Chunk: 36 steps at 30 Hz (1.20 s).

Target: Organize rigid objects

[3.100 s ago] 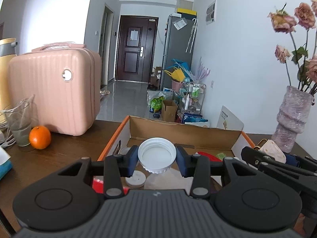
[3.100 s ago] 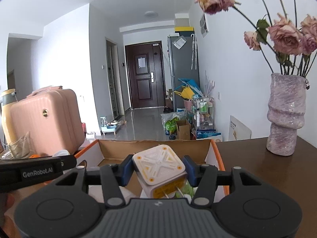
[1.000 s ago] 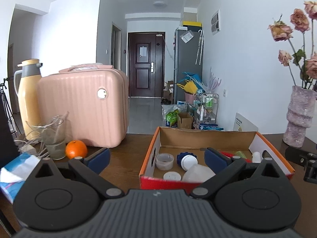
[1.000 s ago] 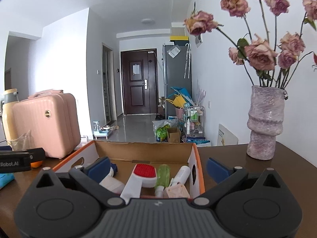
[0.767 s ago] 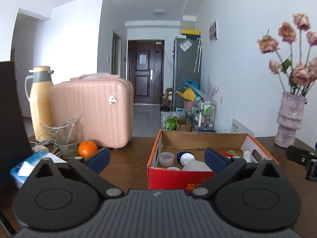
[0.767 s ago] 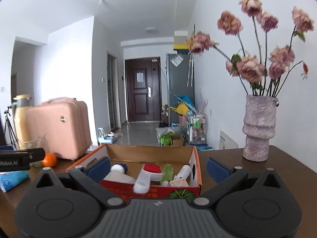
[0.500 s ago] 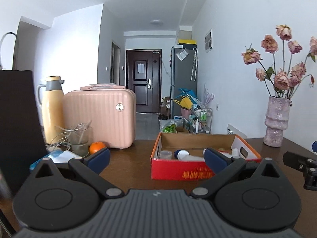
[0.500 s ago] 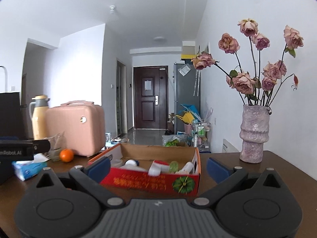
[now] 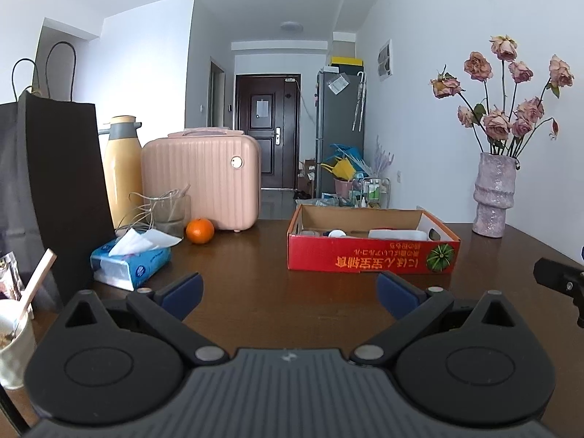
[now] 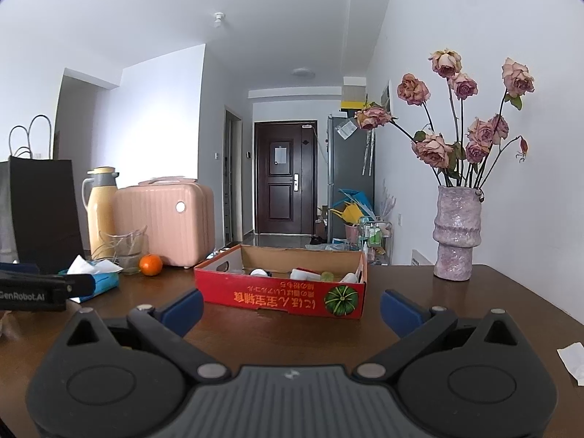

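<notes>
A red cardboard box [image 9: 372,257] with a melon picture stands on the dark wooden table [image 9: 255,292]. It holds several small rigid items, among them white lids and bottles [image 10: 304,273]. The box also shows in the right wrist view [image 10: 281,297]. My left gripper [image 9: 290,290] is open and empty, well back from the box. My right gripper [image 10: 292,308] is open and empty, also back from the box. The right gripper's side shows at the right edge of the left wrist view [image 9: 562,283]; the left gripper's side shows at the left of the right wrist view [image 10: 40,290].
On the left stand a pink suitcase [image 9: 200,182], a yellow thermos [image 9: 122,179], a glass [image 9: 168,213], an orange [image 9: 199,230], a tissue pack [image 9: 131,262], a black paper bag [image 9: 54,197] and a cup with a stick [image 9: 14,332]. A vase of dried roses [image 9: 492,197] stands at the right.
Both grippers let go of their items, a white lid and a white-and-yellow cube, over the box, opened wide and pulled back away from the box.
</notes>
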Tool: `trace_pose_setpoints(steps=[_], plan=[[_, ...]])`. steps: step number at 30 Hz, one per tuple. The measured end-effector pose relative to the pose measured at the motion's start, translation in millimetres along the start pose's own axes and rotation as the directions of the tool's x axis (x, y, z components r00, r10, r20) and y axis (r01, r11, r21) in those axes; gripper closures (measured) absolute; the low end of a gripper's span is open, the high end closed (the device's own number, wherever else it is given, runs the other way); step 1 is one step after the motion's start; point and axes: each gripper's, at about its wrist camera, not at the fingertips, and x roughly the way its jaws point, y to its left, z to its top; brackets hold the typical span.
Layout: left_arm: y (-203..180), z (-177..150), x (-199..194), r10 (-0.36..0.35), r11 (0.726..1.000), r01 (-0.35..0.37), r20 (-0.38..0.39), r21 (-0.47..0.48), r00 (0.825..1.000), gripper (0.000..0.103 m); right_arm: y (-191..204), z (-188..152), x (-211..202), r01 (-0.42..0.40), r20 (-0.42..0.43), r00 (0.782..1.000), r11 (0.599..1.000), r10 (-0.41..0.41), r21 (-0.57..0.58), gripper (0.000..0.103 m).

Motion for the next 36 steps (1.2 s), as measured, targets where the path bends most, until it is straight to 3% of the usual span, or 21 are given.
trace_pose_setpoints(steps=[36], plan=[[0,-7,-14,0.005,1.0,-0.005,0.004,0.002,1.0,0.0,3,-3,-15,-0.007,0.008,1.0,1.0,0.007,0.003,0.0]])
